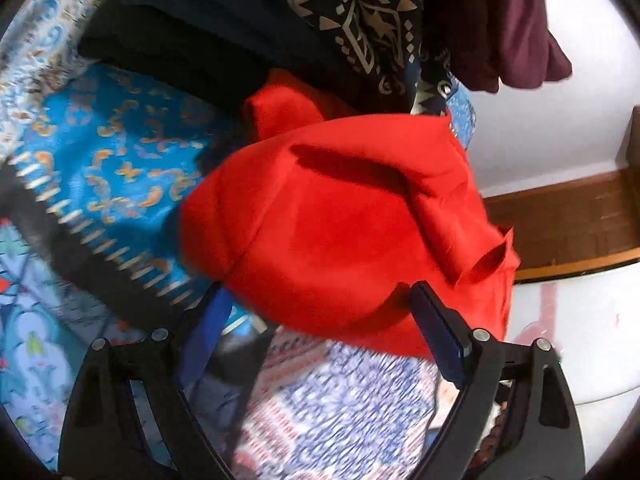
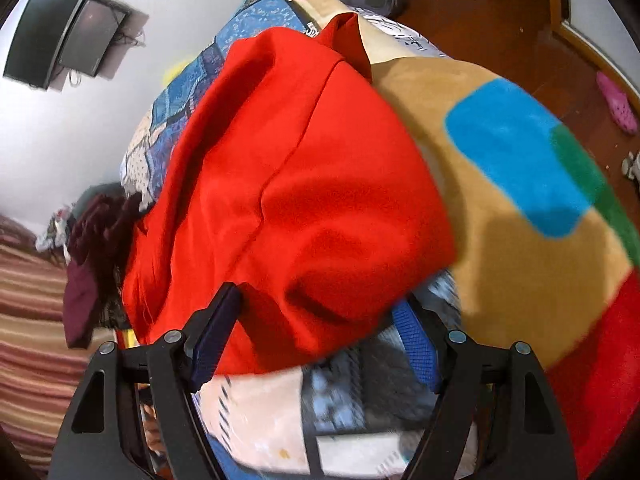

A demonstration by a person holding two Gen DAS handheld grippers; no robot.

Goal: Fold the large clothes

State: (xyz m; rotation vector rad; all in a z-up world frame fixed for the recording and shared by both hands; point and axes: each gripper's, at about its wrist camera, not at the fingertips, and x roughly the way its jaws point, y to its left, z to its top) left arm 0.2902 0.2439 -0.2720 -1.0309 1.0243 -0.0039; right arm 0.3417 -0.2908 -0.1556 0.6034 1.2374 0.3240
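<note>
red garment (image 1: 340,220): lies on the patterned bedspread (image 1: 120,168), straight ahead of both claws.
left gripper (image 1: 320,312): you hold it wide, empty, cloth edge between fingers.
right gripper (image 2: 316,320): wide, empty, near hem.
long axis: runs away from you.

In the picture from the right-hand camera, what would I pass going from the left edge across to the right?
Striped bedding → dark maroon garment → big red garment → tan blanket with a blue patch → pink slipper on the wooden floor.
</note>
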